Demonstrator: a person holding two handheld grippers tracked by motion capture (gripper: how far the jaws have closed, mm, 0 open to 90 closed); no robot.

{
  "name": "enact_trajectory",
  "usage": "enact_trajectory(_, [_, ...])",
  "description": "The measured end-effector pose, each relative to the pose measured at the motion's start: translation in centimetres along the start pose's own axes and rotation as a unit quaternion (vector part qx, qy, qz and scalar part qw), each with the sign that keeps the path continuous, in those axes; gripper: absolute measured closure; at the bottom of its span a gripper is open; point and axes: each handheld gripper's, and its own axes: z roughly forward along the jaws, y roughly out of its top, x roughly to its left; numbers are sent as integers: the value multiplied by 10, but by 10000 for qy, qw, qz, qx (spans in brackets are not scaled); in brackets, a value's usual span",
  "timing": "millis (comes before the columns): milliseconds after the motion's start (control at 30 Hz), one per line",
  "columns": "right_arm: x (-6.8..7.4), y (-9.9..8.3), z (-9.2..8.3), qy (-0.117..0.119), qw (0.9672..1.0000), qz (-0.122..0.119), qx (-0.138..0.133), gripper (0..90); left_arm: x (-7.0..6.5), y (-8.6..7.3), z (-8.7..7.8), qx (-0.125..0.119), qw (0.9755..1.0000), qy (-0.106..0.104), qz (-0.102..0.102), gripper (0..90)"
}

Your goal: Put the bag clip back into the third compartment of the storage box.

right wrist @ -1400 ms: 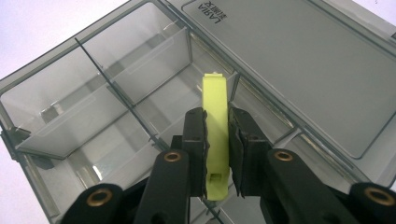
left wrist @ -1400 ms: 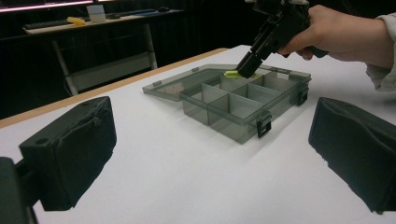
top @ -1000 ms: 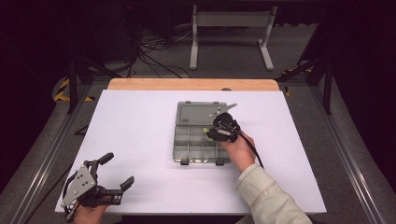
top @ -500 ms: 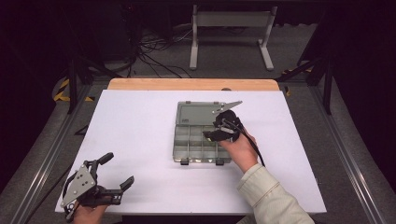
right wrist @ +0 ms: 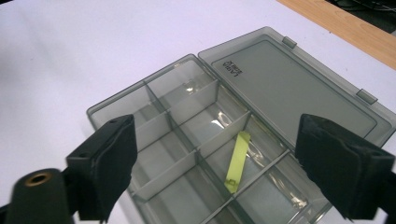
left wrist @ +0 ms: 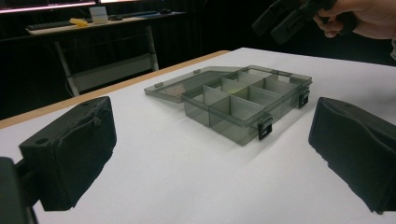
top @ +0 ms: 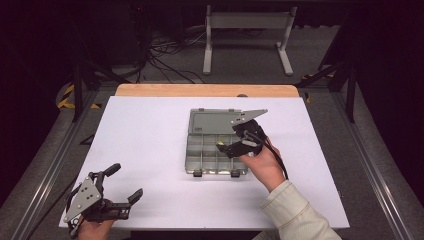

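- Organizer box (top: 216, 150): smoky grey see-through plastic, rectangular, sits mid-bench on the white top; thin divider walls split it into small rectangular compartments, glossy w/ glare spots.
- Lid (right wrist: 299, 88) is swung fully open & lies flat on the bench behind the tray, hinged along the far long edge; small printed label near one corner, two small tabs on its outer edge.
- Two black latches (left wrist: 264, 127) hang at the front wall of the tray.
- Yellow-green strip (right wrist: 237, 161): thin, flat, narrow; lies slanted in one compartment, one end leaning up on a divider.
- Right tool (top: 235, 146) is over the box's right part, held in the person's right hand (top: 262, 162); jaws spread wide, nothing betw. them; black blocky pads w/ matte rubbery faces. Grey three-cornered plate on top.
- Left tool (top: 125, 185) at the bench's near-left corner, well apart from the box, in the left hand (top: 92, 229); jaws wide apart, empty.
- Bench (top: 150, 135): smooth white surface, pale wood strip along the far edge.
- Cream sleeve (top: 295, 215) on the right forearm.
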Motion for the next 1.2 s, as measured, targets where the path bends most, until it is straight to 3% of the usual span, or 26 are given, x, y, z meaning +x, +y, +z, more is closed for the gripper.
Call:
enact_trajectory(367, [11, -15, -37, -9, 9983, -160, -561, 25, 0, 0, 0, -1, 10000, 10, 2, 14])
enact_trajectory(667, [17, -37, -69, -43, 9930, -270, -1145, 7, 0, 0, 0, 9, 10000, 5, 8, 15])
enact_trajectory(1200, [14, -88, -96, -62, 9858, -249, -1657, 7, 0, 1, -1, -57, 10000, 28, 9, 14])
